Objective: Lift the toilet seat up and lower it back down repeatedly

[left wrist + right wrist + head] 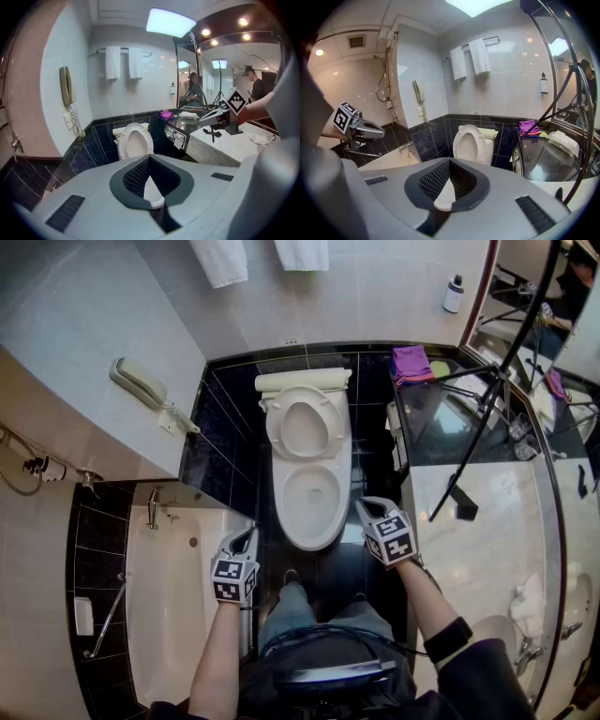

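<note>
The white toilet (313, 495) stands against the dark tiled wall. Its seat (305, 424) is raised and leans back against the tank; it also shows upright in the left gripper view (134, 143) and the right gripper view (471, 143). My left gripper (248, 533) hovers left of the bowl's front, its jaws together and empty. My right gripper (365, 507) hangs at the bowl's front right, also shut with nothing held. Neither touches the toilet. Each gripper sees the other: the right gripper (209, 119) and the left gripper (376, 131).
A bathtub (173, 587) lies at the left below a wall phone (141, 382). A marble counter (478, 521) with a black tripod (487, 418) fills the right. A purple cloth (411, 362) and a bottle (454, 293) sit near the mirror. The person's legs (291, 606) stand before the bowl.
</note>
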`<state>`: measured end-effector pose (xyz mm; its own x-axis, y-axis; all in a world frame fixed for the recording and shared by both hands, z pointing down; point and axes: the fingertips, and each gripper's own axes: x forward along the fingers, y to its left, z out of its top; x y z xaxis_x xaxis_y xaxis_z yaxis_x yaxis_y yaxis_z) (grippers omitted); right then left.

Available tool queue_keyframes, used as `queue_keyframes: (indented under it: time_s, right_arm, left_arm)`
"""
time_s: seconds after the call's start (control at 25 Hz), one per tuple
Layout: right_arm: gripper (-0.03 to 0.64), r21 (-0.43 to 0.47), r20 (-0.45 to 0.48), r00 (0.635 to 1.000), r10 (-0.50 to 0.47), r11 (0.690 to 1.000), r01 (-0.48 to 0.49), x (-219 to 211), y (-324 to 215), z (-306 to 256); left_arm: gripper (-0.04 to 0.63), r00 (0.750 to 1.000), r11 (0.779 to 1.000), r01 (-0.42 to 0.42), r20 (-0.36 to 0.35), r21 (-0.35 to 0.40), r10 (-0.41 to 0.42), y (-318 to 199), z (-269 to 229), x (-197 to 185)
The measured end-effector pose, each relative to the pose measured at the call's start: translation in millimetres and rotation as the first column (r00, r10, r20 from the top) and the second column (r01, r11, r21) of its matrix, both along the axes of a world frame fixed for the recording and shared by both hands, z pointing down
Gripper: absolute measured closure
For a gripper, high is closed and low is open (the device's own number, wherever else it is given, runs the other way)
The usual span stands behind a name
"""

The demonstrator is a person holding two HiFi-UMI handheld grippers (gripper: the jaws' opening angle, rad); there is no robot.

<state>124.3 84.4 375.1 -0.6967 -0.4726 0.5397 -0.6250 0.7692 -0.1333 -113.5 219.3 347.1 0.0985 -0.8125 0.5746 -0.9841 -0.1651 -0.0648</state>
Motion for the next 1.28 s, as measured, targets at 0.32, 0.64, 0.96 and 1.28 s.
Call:
queue_keyframes:
  time_s: [0.32,0.64,0.96,1.28]
  right_arm:
    - [0.572,0.074,-0.126,0.992,-0.018,0.997,0.027,-41,-57,16]
    - [0.498,0.121,-0.275,0.96,-0.048,0.989,0.084,-104,-156,44]
    - [0.416,0.216,-0.402,0.909,-0.108,0.954,0.208,-167,-263,85]
    - [0.414,0.281,-0.474,0.877,-0.081,0.93,0.238,-217,-377,111]
  left_arm:
    - [0.595,0.995,0.996,-0.089,-0.033,-0.011,0.089,-69,47,0]
    - [0.595,0.983,0.985,-0.173,-0.063,-0.015,0.172,-161,73,-19]
    - [0.595,0.983,0.985,-0.174,-0.052,-0.008,0.174,-242,117,-46]
    - [0.595,0.985,0.987,-0.161,-0.074,-0.029,0.159,-295,167,-56]
